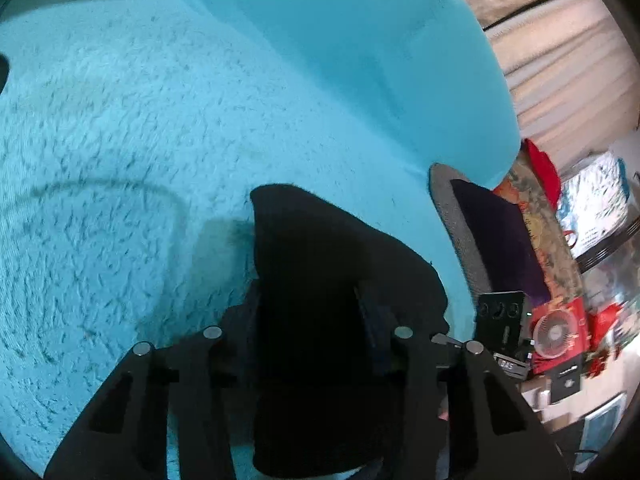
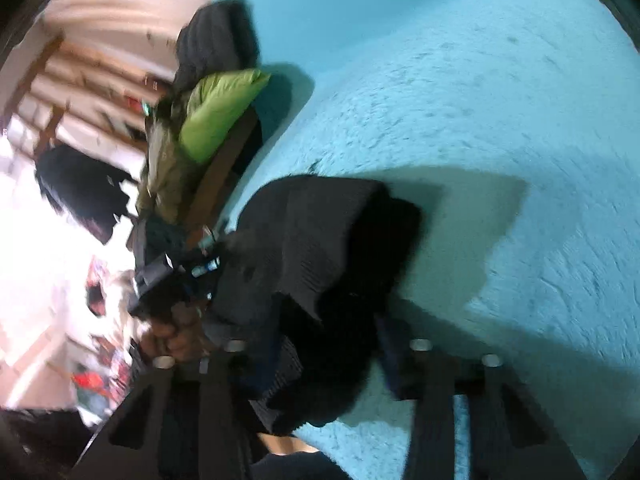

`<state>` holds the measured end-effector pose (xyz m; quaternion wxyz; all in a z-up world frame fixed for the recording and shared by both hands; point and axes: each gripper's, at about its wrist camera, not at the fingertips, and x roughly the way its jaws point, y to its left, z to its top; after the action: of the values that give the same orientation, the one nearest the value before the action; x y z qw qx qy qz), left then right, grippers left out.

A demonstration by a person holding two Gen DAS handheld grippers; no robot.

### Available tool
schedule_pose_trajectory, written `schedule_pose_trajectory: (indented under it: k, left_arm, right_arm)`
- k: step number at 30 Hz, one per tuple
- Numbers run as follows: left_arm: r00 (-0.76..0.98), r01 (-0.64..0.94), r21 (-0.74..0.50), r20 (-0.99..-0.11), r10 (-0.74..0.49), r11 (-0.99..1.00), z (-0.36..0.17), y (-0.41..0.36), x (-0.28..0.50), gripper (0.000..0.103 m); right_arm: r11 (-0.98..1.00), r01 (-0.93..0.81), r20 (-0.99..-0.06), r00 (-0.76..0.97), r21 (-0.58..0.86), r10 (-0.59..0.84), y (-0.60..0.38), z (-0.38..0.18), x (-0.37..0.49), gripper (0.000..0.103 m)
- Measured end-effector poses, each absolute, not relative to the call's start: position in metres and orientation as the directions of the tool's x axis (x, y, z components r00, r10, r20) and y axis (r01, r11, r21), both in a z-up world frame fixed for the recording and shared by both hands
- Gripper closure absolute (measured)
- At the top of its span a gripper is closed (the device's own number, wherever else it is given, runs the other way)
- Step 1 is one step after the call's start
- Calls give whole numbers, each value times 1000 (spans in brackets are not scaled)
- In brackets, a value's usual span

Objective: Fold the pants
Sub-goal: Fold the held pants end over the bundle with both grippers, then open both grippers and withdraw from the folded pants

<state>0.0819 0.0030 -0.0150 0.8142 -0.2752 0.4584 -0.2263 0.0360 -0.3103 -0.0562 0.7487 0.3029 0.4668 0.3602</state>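
- Pants (image 1: 320,264), black, bunched over turquoise fuzzy blanket (image 1: 120,160), held up off it between both tools.
- Left gripper (image 1: 312,320): dark cloth fills the gap between its fingers and drapes down over them; looks clamped on pants.
- Right gripper (image 2: 328,344): ribbed black fabric (image 2: 304,232) sits between its fingers, looks pinched too; view blurred.
- Person's hand (image 2: 172,332) at left of right-wrist view, beside the cloth.
- Green pillow (image 2: 216,108) at blanket edge, well apart.

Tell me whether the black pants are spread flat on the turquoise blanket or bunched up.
Bunched up. The black pants rise in a gathered heap between the fingers of the right gripper, casting a shadow on the turquoise blanket, not lying flat.
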Motion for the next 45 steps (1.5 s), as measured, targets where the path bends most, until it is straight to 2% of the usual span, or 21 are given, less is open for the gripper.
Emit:
schedule_pose_trajectory:
  k: [6,12,14,15,17,19,20,23,25,27,32,36,39,41,43,45]
  left_arm:
    - [492,125,-619,-640,-590,775,-13,-25,106,70]
    - [538,200,-521,-650,-537,830,-10,-75,151,71]
    - [537,180,-538,-648,-541,823,-13,-78,160,71]
    - [533,166,-549,-649,-543,819,-15,-75,162,69]
    - [522,154,-561,-653,-549,813,-17,-72,162,66]
    - [525,149,-547,-662,-534,824,-15,-71,163,58]
    - [531,149,-533,-667,-522,833,-14,-72,163,54]
    - [590,142,-479,-661,-463,866,-1,-64,151,54]
    - [638,141,-425,-652,-410,894,9,-62,141,48]
    - [682,134,-330,-653,-329,934,17,-69,131,34]
    - [733,161,-133,-648,-209,978,24,-97,111,19]
    - [728,204,-54,-660,-188,977,20,-111,95,19]
    - [725,213,-39,-663,-185,976,18,-113,86,19]
    - [725,216,-34,-664,-183,976,18,-111,82,19]
    - [729,216,-36,-658,-186,976,21,-108,78,18]
    - [736,208,-40,-652,-183,977,24,-105,77,17]
  right_arm:
    - [624,-244,-517,384,742,765,-329,-44,53,75]
    - [693,-215,-571,429,688,700,-370,-43,103,75]
    - [702,-215,-576,436,679,691,-376,-45,115,75]
    - [703,-225,-578,432,674,692,-376,-46,117,74]
    - [691,-235,-571,417,684,707,-377,-50,117,64]
    - [678,-239,-550,432,695,715,-383,-54,112,59]
    - [659,-242,-521,447,713,727,-388,-55,109,59]
    - [671,-226,-475,552,706,686,-404,-49,95,59]
    - [728,-193,-485,631,657,605,-410,-45,79,58]
    - [767,-178,-497,667,616,554,-409,-41,67,58]
    - [903,-146,-585,717,405,379,-385,-31,38,58]
    - [969,-98,-629,744,227,223,-374,-31,17,58]
    - [983,-15,-647,750,185,134,-368,-29,3,58]
    - [986,32,-663,743,164,86,-356,-26,-7,50]
    - [991,83,-666,746,107,9,-341,-20,-23,29]
    - [994,101,-645,763,44,-49,-323,-15,-38,16]
